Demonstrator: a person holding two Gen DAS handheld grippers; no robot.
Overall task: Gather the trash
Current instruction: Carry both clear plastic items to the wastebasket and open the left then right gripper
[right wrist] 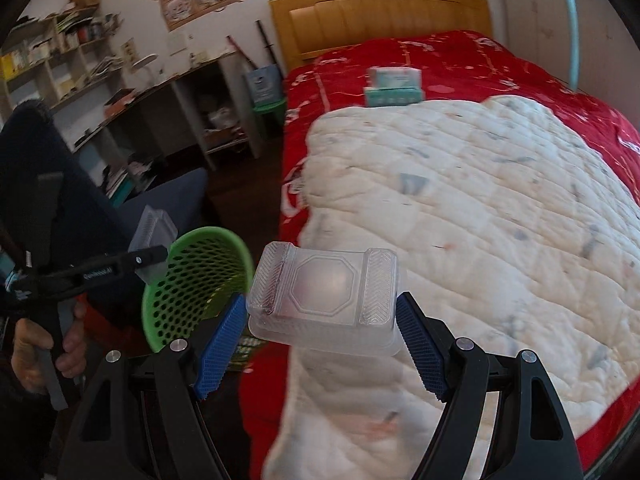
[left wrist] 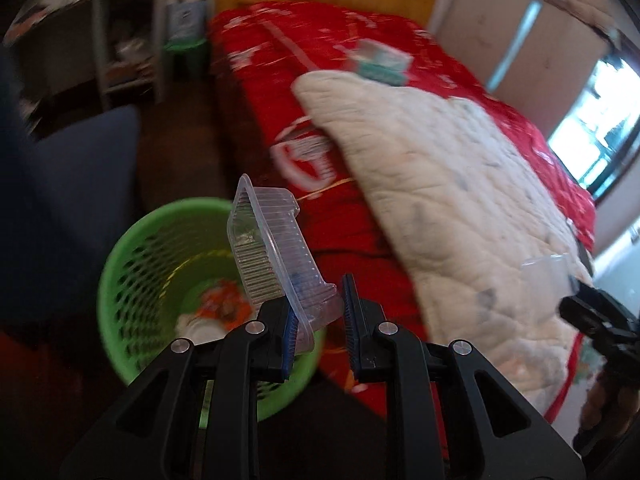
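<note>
Your left gripper (left wrist: 318, 320) is pinched down on the rim of a clear plastic tray (left wrist: 272, 252), which stands on edge and tilts up out of its blue pads (left wrist: 289, 340). Right behind that tray, and partly under it in the left wrist view, sits the green mesh basket (left wrist: 148, 264) on the dark floor beside the bed; something orange and white lies at its bottom. Your right gripper (right wrist: 320, 344) has its jaws spread wide around a second clear tray (right wrist: 324, 292), bottom side facing the camera, with a blue pad at each end of it. From the right wrist you can see your left hand (right wrist: 36, 344) wrapped round the black handle at the far left, its tray held just beside the basket's rim (right wrist: 208, 236).

Beyond both trays, a white quilted blanket (right wrist: 460, 216) lies spread over the red bedcover (right wrist: 460, 56). Farther up the bed, a teal and white box (right wrist: 394, 88) rests on the red cover just past the blanket's edge. Behind it stands the yellow wooden headboard (right wrist: 380, 12), and cluttered shelves (right wrist: 72, 64) line the wall to the left.
</note>
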